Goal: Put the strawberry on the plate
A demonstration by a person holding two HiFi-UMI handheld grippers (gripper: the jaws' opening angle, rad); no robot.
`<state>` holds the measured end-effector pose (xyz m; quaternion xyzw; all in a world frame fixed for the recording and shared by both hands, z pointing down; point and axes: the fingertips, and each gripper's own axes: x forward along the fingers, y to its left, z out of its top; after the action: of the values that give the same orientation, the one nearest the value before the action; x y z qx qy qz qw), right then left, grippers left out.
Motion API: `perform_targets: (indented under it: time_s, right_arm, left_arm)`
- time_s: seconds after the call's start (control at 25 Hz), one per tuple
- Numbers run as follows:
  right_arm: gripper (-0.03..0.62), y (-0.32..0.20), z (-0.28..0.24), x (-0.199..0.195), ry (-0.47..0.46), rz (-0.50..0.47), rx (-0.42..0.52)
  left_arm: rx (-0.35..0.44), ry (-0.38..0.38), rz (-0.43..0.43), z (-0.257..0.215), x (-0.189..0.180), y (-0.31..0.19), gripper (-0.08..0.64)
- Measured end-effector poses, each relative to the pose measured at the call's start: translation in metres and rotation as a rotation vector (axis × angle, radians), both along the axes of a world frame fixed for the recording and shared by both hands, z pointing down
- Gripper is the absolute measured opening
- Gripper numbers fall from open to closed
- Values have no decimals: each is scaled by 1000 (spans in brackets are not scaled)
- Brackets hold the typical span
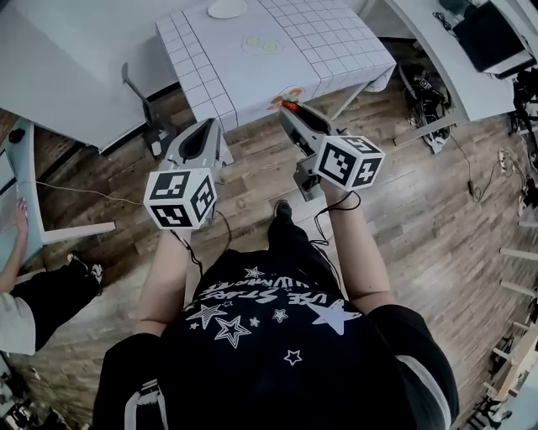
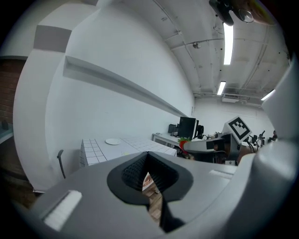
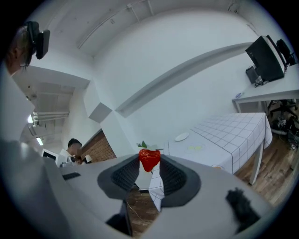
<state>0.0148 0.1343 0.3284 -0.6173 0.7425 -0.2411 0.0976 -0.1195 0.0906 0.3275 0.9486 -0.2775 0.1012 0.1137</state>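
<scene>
A red strawberry (image 3: 149, 159) with green leaves is pinched between the tips of my right gripper (image 3: 149, 164), which is shut on it. In the head view the strawberry (image 1: 289, 107) shows at the right gripper (image 1: 291, 110) tip, over the near edge of the checked table (image 1: 319, 59). A small white plate (image 1: 227, 8) lies at the table's far side; the plate (image 3: 181, 137) and the plate (image 2: 112, 141) appear small and distant in both gripper views. My left gripper (image 2: 148, 181) is shut with nothing in it, held off the table's near left corner; the left gripper (image 1: 204, 130) hovers over the floor.
A pale round mark (image 1: 261, 43) lies mid-table. A chair (image 1: 143, 109) stands left of the table. Desks with a monitor (image 1: 492, 34) and cables (image 1: 424, 97) are at the right. A seated person (image 1: 25, 285) is at the far left. The floor is wood (image 1: 437, 210).
</scene>
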Motion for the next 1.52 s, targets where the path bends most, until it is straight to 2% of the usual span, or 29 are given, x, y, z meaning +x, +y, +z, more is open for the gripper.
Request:
perform_targets:
  time_s: [0.12, 0.24, 0.36, 0.48, 0.6, 0.84, 1.04, 1.32, 1.52]
  right_arm:
    - [141, -11, 0, 33, -2, -19, -4]
    - [141, -22, 2, 66, -10, -33, -5]
    - [141, -42, 7, 91, -31, -73, -8]
    - [141, -54, 10, 114, -36, -90, -12]
    - [141, -65, 15, 123, -26, -124, -13]
    - [141, -82, 36, 126, -82, -159, -29]
    - [141, -124, 49, 128, -56, -146, -55]
    - [141, -122, 43, 160, 13, -93, -58]
    - [141, -163, 32, 182, 45, -49, -62]
  left_arm:
    - [1, -8, -27, 0, 29, -10, 8]
    - [45, -1, -86, -5, 55, -25, 8]
    - [61, -14, -161, -5, 70, -42, 8]
    - [62, -38, -185, -1, 87, -49, 9]
    - [59, -64, -210, 4, 92, -53, 9]
    - [28, -76, -258, 22, 87, -60, 9]
    - [30, -57, -227, 30, 93, -111, 9]
    - [37, 1, -115, 34, 143, -137, 9]
    - [31, 29, -94, 31, 154, -183, 8]
